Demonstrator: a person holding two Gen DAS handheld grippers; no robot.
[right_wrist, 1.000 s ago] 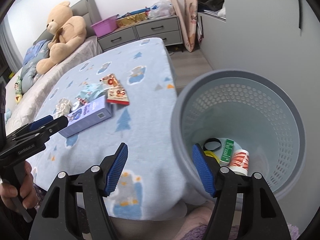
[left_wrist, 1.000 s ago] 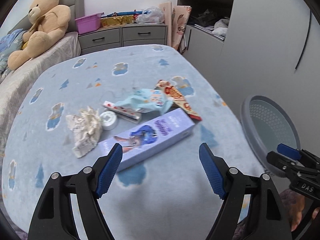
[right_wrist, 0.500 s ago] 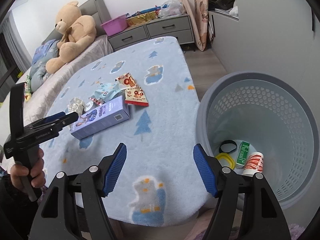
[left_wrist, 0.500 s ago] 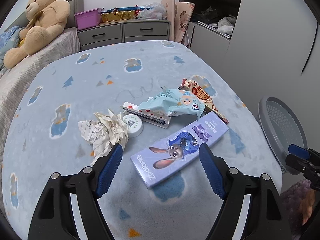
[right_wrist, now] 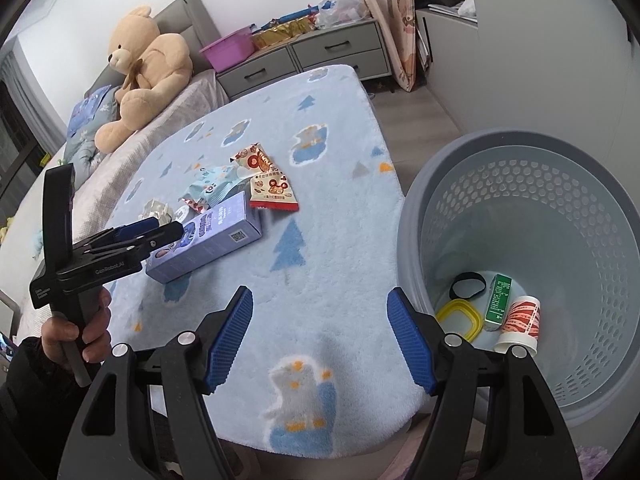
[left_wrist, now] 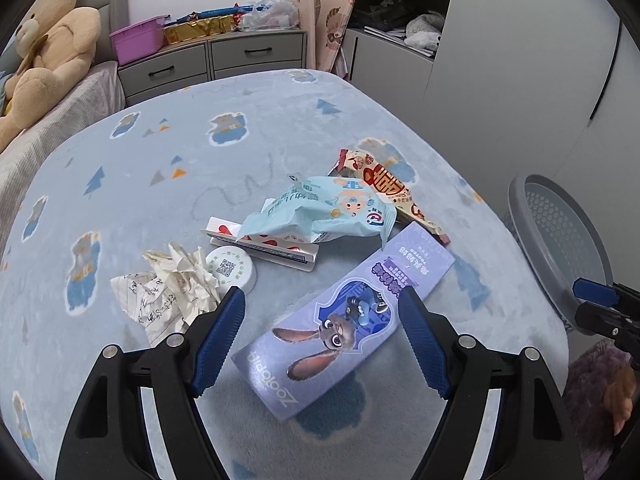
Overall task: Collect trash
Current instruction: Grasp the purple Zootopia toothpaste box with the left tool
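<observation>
Trash lies on a blue blanket (left_wrist: 160, 168): a purple rabbit box (left_wrist: 344, 320), a crumpled paper (left_wrist: 168, 292), a white round lid (left_wrist: 232, 270), a light-blue wrapper (left_wrist: 320, 212), a striped flat box (left_wrist: 264, 246) and a red-and-cream snack bag (left_wrist: 392, 192). My left gripper (left_wrist: 320, 336) is open, its jaws either side of the purple box's near half, just above it. My right gripper (right_wrist: 320, 340) is open and empty over the blanket's near edge, beside the grey perforated bin (right_wrist: 560, 216). The purple box also shows in the right wrist view (right_wrist: 216, 240).
The bin holds a yellow ring lid (right_wrist: 460, 318), a green carton (right_wrist: 498, 296), a paper cup (right_wrist: 520, 324) and a black band (right_wrist: 468, 284). A teddy bear (right_wrist: 140, 68) sits on the bed at the far left. A grey drawer unit (left_wrist: 212, 60) stands behind.
My left gripper has moved forward and down over the purple box. My right gripper has drawn back from the bin rim toward the blanket's edge.
</observation>
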